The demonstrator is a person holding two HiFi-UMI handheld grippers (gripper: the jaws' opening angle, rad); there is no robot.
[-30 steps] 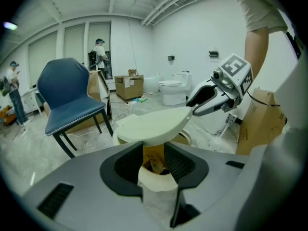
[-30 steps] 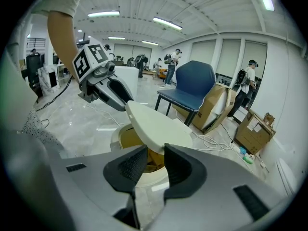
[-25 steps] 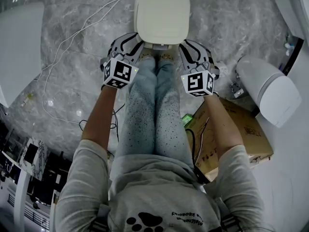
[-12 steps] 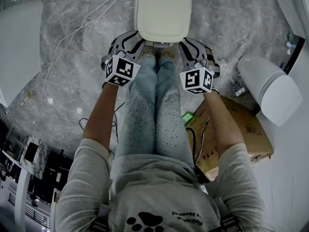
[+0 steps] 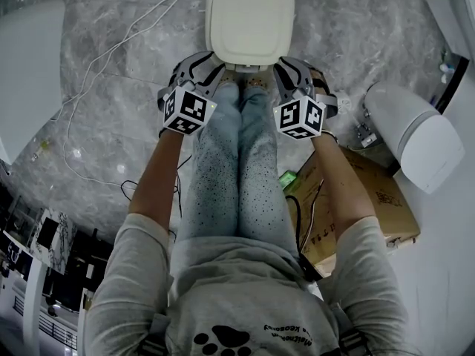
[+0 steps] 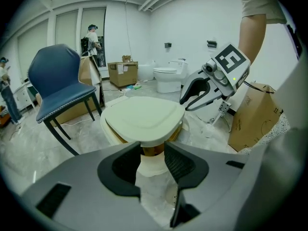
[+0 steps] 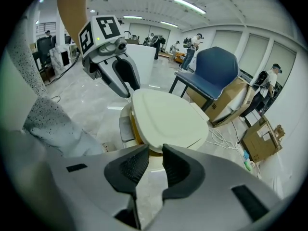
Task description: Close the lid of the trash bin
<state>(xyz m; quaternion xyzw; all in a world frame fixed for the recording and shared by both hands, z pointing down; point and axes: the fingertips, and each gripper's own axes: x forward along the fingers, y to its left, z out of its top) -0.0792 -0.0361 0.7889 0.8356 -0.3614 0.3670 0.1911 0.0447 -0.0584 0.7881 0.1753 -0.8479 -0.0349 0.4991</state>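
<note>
The dark pads (image 6: 126, 166) of the left gripper (image 6: 152, 152) are standing a little apart with only air between them, gripping nothing; through that gap, in the lower middle of the left gripper view, the front of the trash bin (image 6: 153, 163) is showing. The pads (image 7: 129, 170) of the right gripper (image 7: 155, 160) are sitting closer together, a narrow slit dividing them, and they too are holding nothing. In the head view both grippers are hovering side by side in the upper middle of the frame, their tips pointing at the near edge of the bin, one at each corner; whether they are touching it cannot be told. The cream lid (image 5: 249, 17) is lying low over the bin at the top centre of that view, and a brownish band is showing under its front edge in both gripper views. The person's speckled legs (image 5: 237, 169) are running down the centre of the frame, below the bin. A white cable (image 5: 96, 73) is trailing across the marbled floor (image 5: 119, 139) at upper left, and a cardboard box (image 5: 364, 199) is resting at right. A blue chair (image 6: 60, 81) is standing at the left of the left gripper view
</note>
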